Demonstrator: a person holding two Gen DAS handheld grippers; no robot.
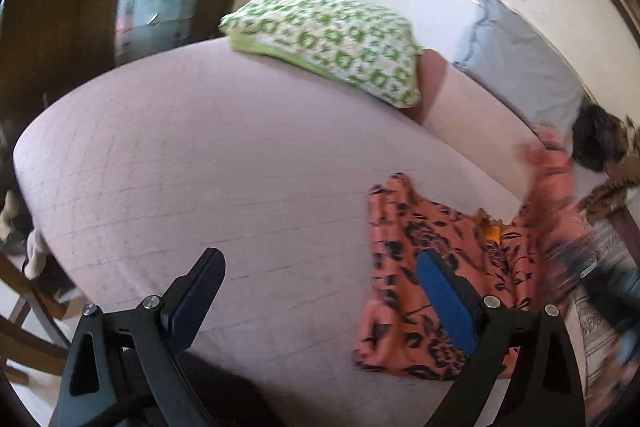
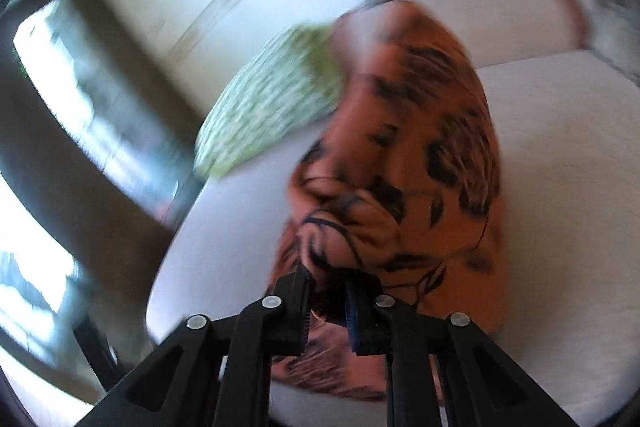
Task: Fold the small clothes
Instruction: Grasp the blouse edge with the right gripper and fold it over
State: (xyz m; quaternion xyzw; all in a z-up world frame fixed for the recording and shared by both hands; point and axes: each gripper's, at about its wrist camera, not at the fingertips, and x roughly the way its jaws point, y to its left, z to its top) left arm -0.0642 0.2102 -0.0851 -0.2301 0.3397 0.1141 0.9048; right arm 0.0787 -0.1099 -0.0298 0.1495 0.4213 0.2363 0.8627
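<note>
An orange garment with a black flower print (image 1: 420, 235) lies crumpled on the pale pink bed (image 1: 200, 155), toward its right side. Its right part (image 1: 552, 179) is raised and blurred. My left gripper (image 1: 318, 259) hangs open above the bed, and its right finger (image 1: 444, 303) is over the garment's left half with nothing between the jaws. In the right wrist view my right gripper (image 2: 326, 279) is shut on a bunched edge of the garment (image 2: 420, 147), which hangs from it above the sheet (image 2: 560, 187). That view is heavily blurred.
A green-and-white patterned pillow (image 1: 332, 43) and a grey pillow (image 1: 520, 67) lie at the head of the bed by the wall. Dark patterned cloth (image 1: 596, 143) sits at the far right. The bed's edge curves down at the left, with wooden furniture (image 1: 24, 307) beyond it.
</note>
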